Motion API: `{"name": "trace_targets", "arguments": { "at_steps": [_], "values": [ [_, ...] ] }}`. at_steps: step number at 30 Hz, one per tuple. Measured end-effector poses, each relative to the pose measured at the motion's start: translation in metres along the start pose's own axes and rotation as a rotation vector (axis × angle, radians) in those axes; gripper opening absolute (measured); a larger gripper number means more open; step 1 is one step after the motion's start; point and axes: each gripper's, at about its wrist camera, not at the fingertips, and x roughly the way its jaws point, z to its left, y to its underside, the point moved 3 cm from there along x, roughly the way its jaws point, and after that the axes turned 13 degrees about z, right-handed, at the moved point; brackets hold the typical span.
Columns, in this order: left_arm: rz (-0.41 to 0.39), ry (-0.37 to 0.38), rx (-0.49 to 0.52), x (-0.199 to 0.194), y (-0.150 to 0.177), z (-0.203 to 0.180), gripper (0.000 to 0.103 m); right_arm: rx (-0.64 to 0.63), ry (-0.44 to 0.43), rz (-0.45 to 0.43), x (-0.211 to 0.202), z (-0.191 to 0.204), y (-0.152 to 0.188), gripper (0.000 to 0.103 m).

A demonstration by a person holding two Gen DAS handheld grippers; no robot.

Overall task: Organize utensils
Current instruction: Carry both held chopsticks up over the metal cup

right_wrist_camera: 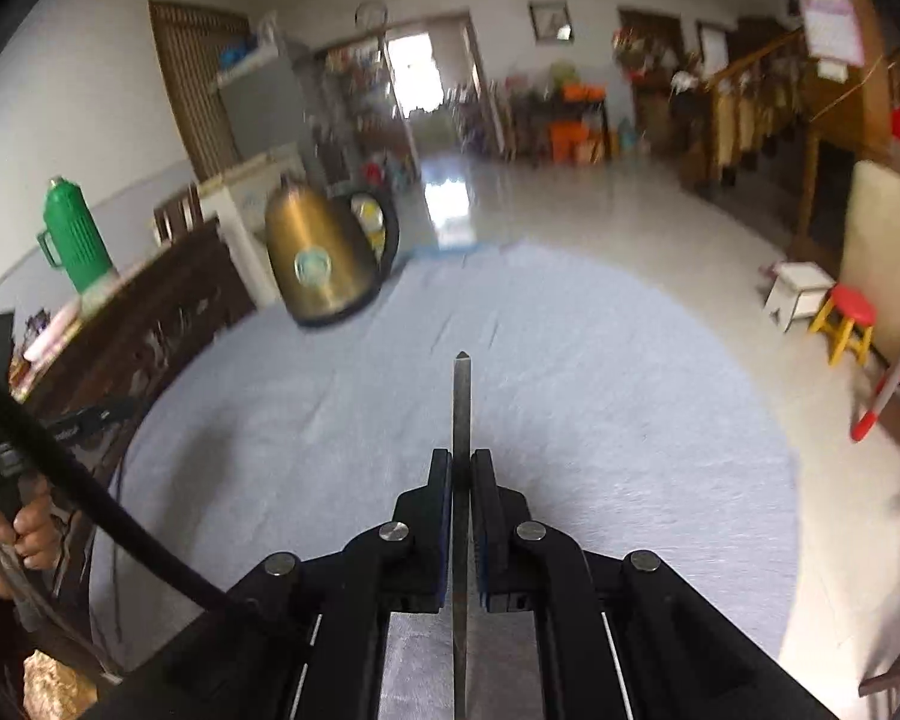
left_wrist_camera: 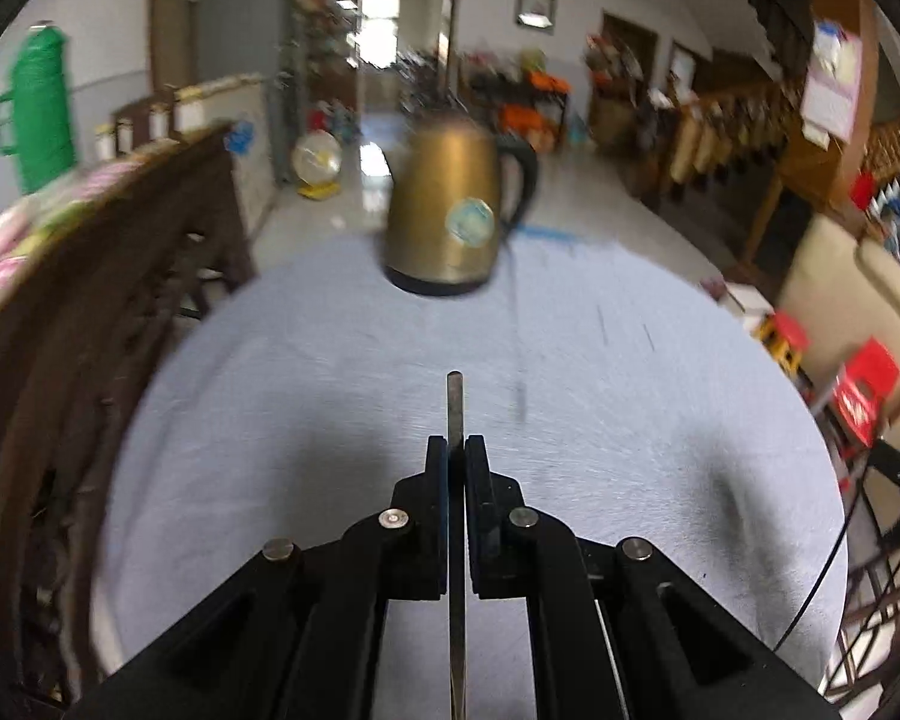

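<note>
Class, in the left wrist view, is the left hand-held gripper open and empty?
No: the left hand-held gripper is shut on a thin metal utensil.

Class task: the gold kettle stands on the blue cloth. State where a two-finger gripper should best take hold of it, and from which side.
Probably the black loop handle of the kettle, approached from the handle's side, on the right in the left wrist view. The kettle stands upright, and its body looks too wide and smooth for the jaws.

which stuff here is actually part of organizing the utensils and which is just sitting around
Part of the job:
- thin metal utensil clamped edge-on in the left gripper
- second metal utensil clamped in the right gripper

Just sitting around:
- gold kettle on the blue tablecloth
- green thermos
- red stool
</note>
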Motion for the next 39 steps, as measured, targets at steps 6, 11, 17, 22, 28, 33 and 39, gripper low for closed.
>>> {"name": "trace_targets", "arguments": {
  "at_steps": [6,11,17,22,28,33,39],
  "values": [
    [-0.135,-0.023,-0.053,-0.072,0.04,0.019,0.005,0.006,0.003,-0.171,-0.07,0.012,0.022,0.007],
    [-0.213,-0.013,-0.068,-0.115,0.073,0.017,0.005,-0.01,-0.029,-0.279,-0.119,0.033,0.044,0.007],
    [-0.279,0.033,-0.066,-0.161,0.106,0.003,0.005,-0.033,-0.137,-0.386,-0.165,0.057,0.061,0.007],
    [-0.347,0.099,-0.05,-0.198,0.112,-0.017,0.005,-0.065,-0.194,-0.433,-0.182,0.083,0.067,0.007],
    [-0.467,0.13,-0.046,-0.227,0.112,-0.039,0.005,-0.08,-0.237,-0.456,-0.182,0.107,0.069,0.007],
    [-0.556,0.101,-0.064,-0.224,0.112,-0.054,0.005,-0.092,-0.238,-0.463,-0.173,0.119,0.075,0.007],
    [-0.67,0.119,-0.108,-0.215,0.108,-0.067,0.005,-0.083,-0.254,-0.456,-0.159,0.119,0.08,0.007]
  ]
}}
